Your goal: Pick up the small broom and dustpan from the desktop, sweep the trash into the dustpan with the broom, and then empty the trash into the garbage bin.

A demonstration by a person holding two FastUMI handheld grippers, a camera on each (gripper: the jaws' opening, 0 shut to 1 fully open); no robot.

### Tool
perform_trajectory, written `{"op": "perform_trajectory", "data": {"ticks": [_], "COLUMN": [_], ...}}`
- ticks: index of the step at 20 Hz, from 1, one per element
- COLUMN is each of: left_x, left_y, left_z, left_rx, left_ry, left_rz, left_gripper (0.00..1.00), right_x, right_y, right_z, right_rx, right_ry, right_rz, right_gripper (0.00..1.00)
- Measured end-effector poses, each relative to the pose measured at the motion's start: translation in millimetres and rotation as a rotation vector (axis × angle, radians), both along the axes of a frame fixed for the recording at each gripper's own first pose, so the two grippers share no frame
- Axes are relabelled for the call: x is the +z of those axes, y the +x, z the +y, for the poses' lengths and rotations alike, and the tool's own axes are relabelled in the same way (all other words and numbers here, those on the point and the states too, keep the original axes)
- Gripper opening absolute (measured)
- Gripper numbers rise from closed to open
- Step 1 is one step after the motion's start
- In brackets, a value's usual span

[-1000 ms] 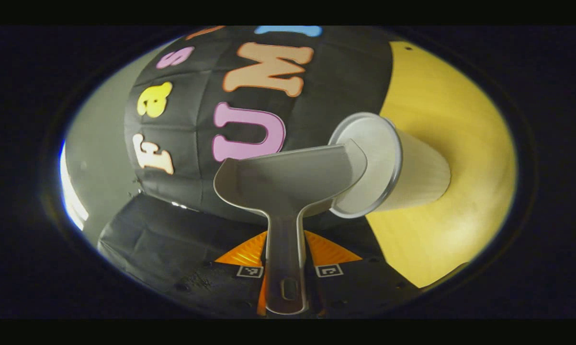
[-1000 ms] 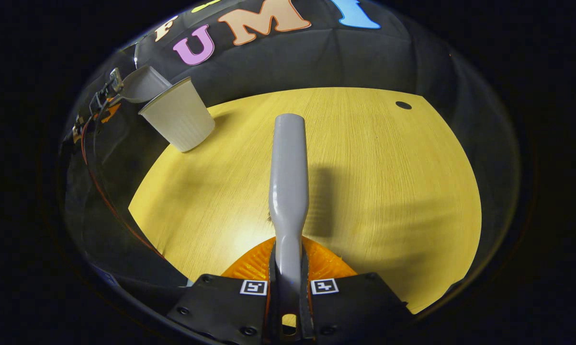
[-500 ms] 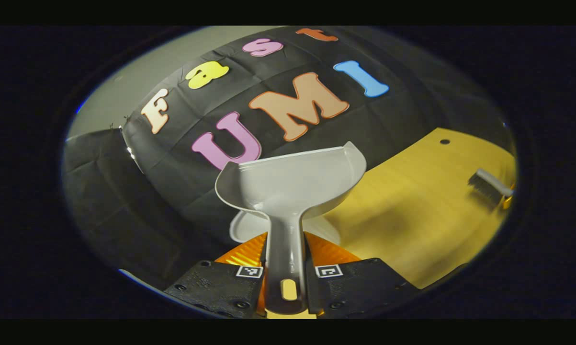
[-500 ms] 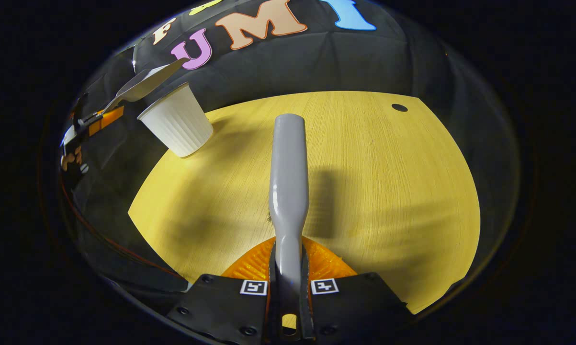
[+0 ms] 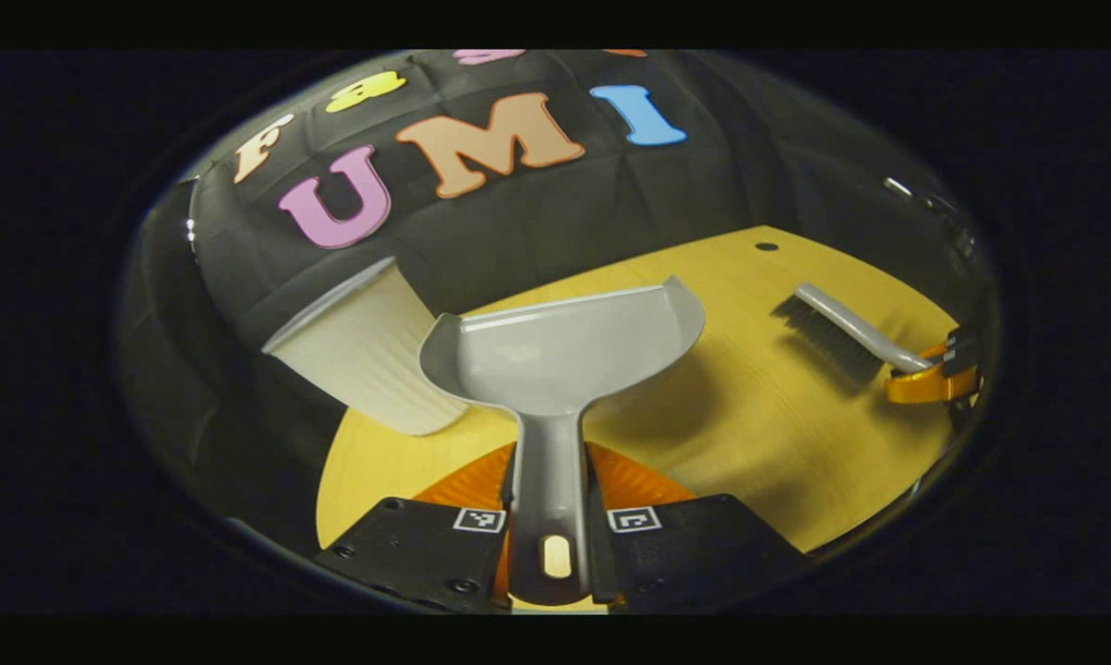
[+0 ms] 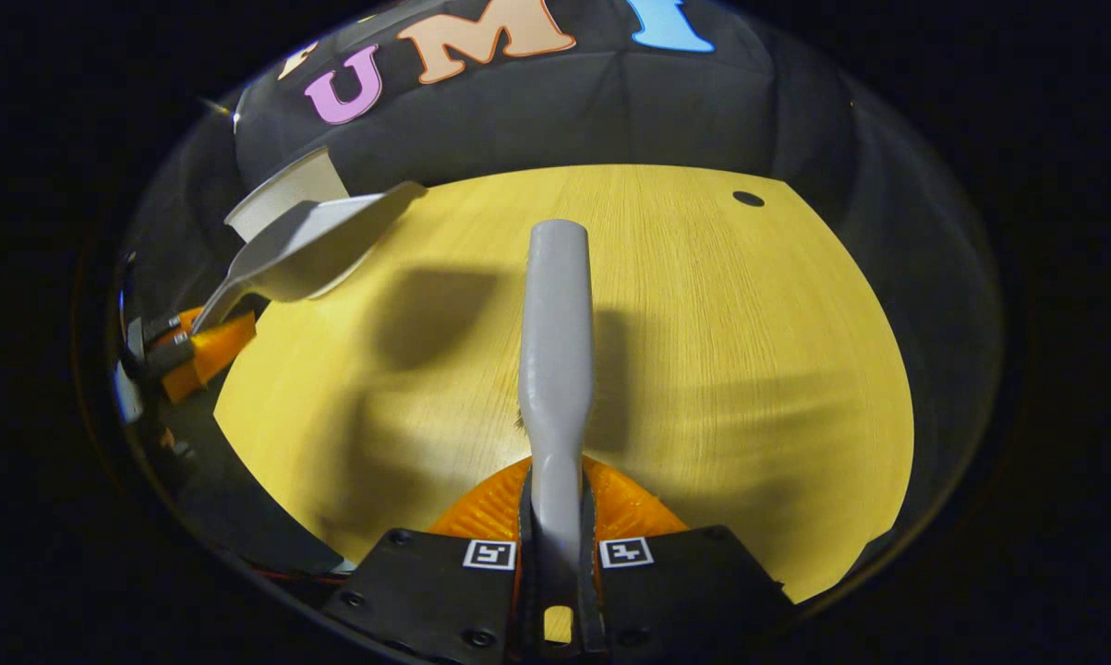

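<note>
Dustpan (image 5: 564,346) has swung back from the cup (image 5: 366,346) and now sits level over the near-left of the yellow desktop (image 5: 777,434), cup just beside its left edge; wide bare wood between it and the far rim. Left gripper (image 5: 555,526) pinches the grey pan's handle, pan looks empty. Right gripper (image 6: 555,554) pinches the grey broom (image 6: 555,332) handle, bristles above mid-desk.
</note>
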State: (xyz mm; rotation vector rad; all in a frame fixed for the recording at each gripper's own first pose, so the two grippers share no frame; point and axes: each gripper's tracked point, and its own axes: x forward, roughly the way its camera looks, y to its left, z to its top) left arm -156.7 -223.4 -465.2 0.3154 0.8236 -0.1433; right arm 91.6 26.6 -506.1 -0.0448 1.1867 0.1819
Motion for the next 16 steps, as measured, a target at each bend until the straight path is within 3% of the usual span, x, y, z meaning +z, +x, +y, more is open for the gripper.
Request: {"op": "perform_trajectory", "data": {"ticks": [2,9,16], "left_x": [-27.0,-60.4,-79.9], "left_y": [-22.9,-49.3,-60.8], "left_z": [-2.8,5.7,11.5], "left_rx": [0.017,0.056,0.064], "left_ry": [-0.019,-0.044,-0.039], "left_rz": [0.078,0.154,0.199], "left_gripper": [0.26,0.25,0.3], "right_x": [-1.5,-1.1,-1.5], "right_y": [-1.8,-9.2,-15.0], "right_z": [-2.0,-6.9,-10.8], "right_rx": [-0.003,-0.02,-0.005], "right_ry": [-0.02,-0.11,-0.172], "right_rz": [0.018,0.088,0.144], "right_gripper": [0.19,0.19,0.22]}}
